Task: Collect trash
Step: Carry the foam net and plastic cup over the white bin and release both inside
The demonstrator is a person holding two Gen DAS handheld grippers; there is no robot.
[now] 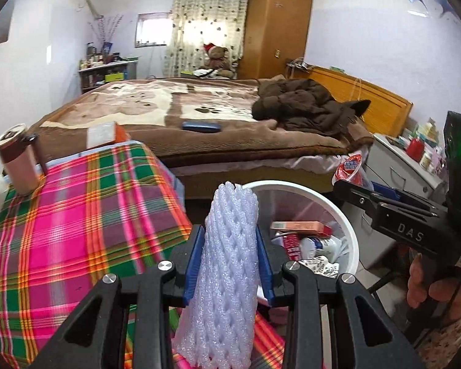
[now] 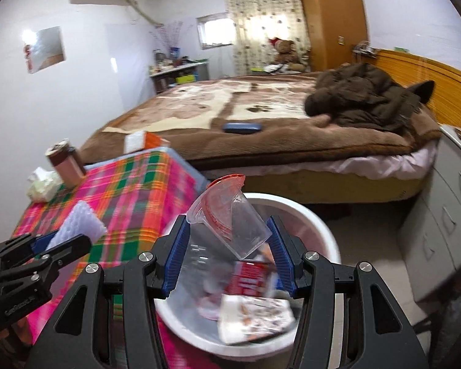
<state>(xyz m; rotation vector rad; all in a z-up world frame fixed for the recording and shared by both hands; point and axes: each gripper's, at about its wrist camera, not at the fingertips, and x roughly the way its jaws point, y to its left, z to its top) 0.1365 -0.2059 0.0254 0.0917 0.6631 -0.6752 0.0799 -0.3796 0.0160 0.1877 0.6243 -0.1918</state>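
Left wrist view: left gripper (image 1: 230, 264) closed on a white foam fruit net (image 1: 227, 276), blue pads (image 1: 193, 264) pressing its sides, net standing upright between the fingers and squeezed narrow. Held just off the near right edge of the table under a plaid cloth (image 1: 76, 230), in front of a white trash bin (image 1: 347, 230). Cartons and wrappers (image 1: 304, 240) inside the bin. Tumbler (image 1: 18, 160) at the table's far left corner. Right gripper (image 1: 356, 187) at right, clear cup with red lid (image 1: 352, 169) at its tip. Bed (image 1: 199, 113) behind.

Right wrist view: right gripper (image 2: 227, 252) about half open, clamped on the crushed clear cup with red lid (image 2: 227, 215), tilted, pads against both sides, directly above the trash bin (image 2: 322, 224). Left gripper (image 2: 61, 243) at lower left over the table's near edge, foam fruit net (image 2: 80, 224) in it.
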